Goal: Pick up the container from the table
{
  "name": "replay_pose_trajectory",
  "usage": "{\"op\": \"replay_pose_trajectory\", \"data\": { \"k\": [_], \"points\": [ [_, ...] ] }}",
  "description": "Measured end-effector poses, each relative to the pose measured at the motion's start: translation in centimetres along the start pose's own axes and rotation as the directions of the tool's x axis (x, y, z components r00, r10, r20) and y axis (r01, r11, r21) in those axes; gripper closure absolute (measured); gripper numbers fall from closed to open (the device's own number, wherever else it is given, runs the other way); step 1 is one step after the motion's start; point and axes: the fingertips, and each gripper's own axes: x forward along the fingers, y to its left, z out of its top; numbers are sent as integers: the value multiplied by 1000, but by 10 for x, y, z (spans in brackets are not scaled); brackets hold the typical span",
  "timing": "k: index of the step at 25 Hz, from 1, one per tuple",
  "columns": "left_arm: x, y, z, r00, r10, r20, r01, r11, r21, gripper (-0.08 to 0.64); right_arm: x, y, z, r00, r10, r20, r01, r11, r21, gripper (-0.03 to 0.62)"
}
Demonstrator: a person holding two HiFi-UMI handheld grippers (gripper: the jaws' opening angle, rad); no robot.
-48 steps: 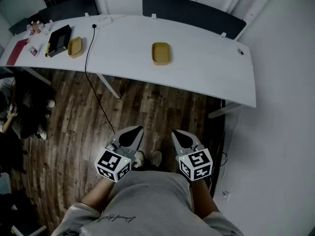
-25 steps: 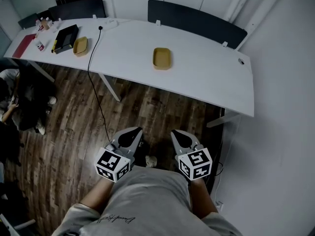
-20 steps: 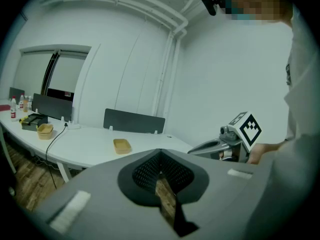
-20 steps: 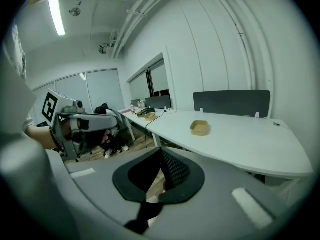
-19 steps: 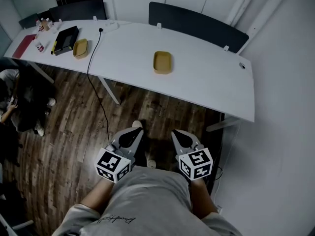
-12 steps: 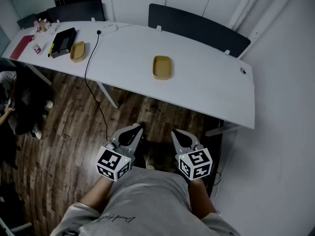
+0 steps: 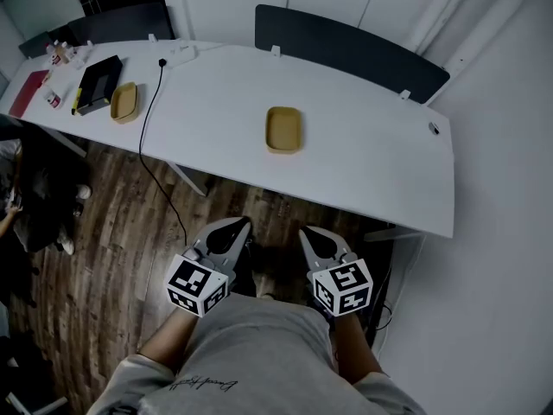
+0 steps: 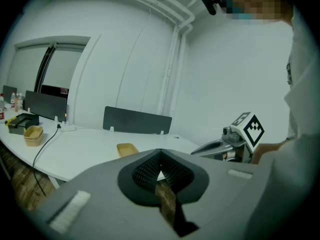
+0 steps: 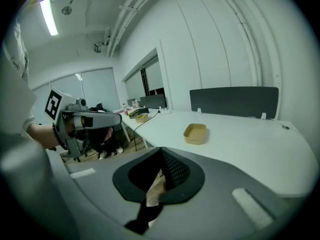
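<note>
A tan rectangular container [image 7: 283, 129] lies alone in the middle of the long white table [image 7: 363, 162]; it also shows in the left gripper view [image 8: 127, 149] and the right gripper view [image 9: 195, 133]. Both grippers hang low in front of the person's body, over the wooden floor and well short of the table. My left gripper [image 7: 233, 226] is shut with nothing in it. My right gripper [image 7: 309, 233] is shut and empty as well. Each gripper appears in the other's view: the right gripper [image 8: 200, 150] and the left gripper [image 9: 115, 118].
A second tan container [image 7: 124, 102], a black box [image 7: 97, 78], a red book [image 7: 26, 91] and small bottles crowd the table's left end. A black cable [image 7: 147, 128] hangs to the floor. Dark screens [image 7: 350, 40] back the table. A seated person [image 7: 22, 206] is at left; a white wall at right.
The head view has shifted so the table and container sit lower and nearer in the frame. Both grippers keep the same shut pose in front of the body.
</note>
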Motion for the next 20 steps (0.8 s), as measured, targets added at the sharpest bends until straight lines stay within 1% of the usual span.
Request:
{"op": "replay_pose_trajectory", "data": {
  "k": [4, 8, 13, 20],
  "points": [
    [24, 23, 12, 1000, -18, -13, 18, 1000, -4, 560, 25, -17, 19, 1000, -15, -13, 16, 1000, 18, 577],
    [51, 56, 30, 999, -39, -22, 40, 999, 6, 560, 56, -34, 46, 999, -32, -18, 32, 999, 18, 577],
    [84, 99, 50, 995, -80, -53, 81, 997, 10, 560, 94, -55, 81, 998, -67, -19, 68, 996, 49, 577],
    [131, 152, 83, 988, -140, -59, 141, 990, 15, 558, 148, -83, 125, 993, -120, -19, 121, 990, 70, 577]
  ]
}}
